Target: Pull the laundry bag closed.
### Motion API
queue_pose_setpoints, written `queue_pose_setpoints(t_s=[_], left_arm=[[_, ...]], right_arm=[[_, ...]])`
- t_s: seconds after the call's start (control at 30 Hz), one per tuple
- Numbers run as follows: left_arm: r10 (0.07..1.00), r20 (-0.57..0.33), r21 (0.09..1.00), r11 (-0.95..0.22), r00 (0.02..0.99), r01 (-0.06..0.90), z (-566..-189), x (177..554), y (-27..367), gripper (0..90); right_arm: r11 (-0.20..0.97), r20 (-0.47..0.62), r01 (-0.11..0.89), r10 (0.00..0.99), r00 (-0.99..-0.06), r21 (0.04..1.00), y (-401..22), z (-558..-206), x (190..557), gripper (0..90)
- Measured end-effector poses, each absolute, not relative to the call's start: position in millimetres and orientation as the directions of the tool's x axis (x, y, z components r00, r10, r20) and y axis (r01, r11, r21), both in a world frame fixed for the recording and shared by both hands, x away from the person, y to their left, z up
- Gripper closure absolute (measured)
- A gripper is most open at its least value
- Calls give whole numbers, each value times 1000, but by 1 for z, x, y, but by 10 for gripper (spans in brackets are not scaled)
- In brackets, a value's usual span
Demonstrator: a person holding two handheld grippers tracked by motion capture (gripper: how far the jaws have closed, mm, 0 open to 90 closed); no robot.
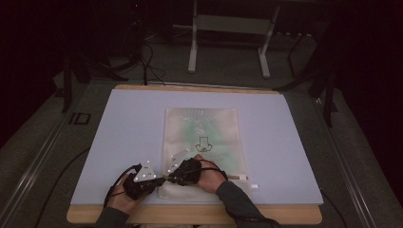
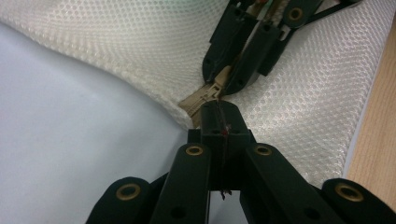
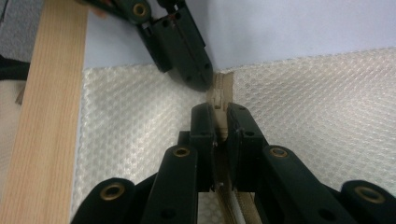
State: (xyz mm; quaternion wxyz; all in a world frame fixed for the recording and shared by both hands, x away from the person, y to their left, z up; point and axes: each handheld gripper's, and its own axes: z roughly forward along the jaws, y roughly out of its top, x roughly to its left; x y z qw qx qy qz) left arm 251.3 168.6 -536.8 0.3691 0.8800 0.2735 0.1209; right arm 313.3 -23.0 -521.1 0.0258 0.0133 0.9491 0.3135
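Observation:
A cream mesh zip pouch (image 1: 204,137) lies flat on the pale blue mat (image 1: 133,123), its tan zipper (image 2: 204,99) along the near edge. My left gripper (image 2: 223,117) is shut on the zipper tape's end at the pouch's near left corner. Facing it tip to tip, my right gripper (image 3: 222,125) is shut on the tan zipper pull (image 3: 222,122). From above, the left gripper (image 1: 160,180) and the right gripper (image 1: 169,179) nearly touch. The left gripper view has the right gripper (image 2: 225,83) just beyond my jaws, and the right gripper view has the left gripper (image 3: 201,77) likewise.
The mat covers a wooden table whose front edge (image 1: 190,214) runs just behind both hands. A small white tag (image 1: 254,185) lies by the pouch's near right corner. Metal frame legs (image 1: 192,52) and cables stand on the dark floor beyond the table.

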Motion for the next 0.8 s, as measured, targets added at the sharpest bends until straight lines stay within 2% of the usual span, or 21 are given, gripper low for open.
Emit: queue_pose_setpoints(t_s=[0.3, 0.63, 0.8], left_arm=[[577, 29, 713, -585, 816, 388, -536, 250, 167, 900], [593, -52, 738, -520, 804, 431, -537, 253, 172, 892], [604, -41, 744, -514, 796, 427, -535, 253, 172, 891]], right_arm=[[819, -57, -16, 21, -998, 574, -26, -518, 312, 822], [794, -31, 17, 45, -999, 608, -25, -522, 315, 820], [792, -31, 21, 51, -998, 610, -23, -523, 314, 820]])
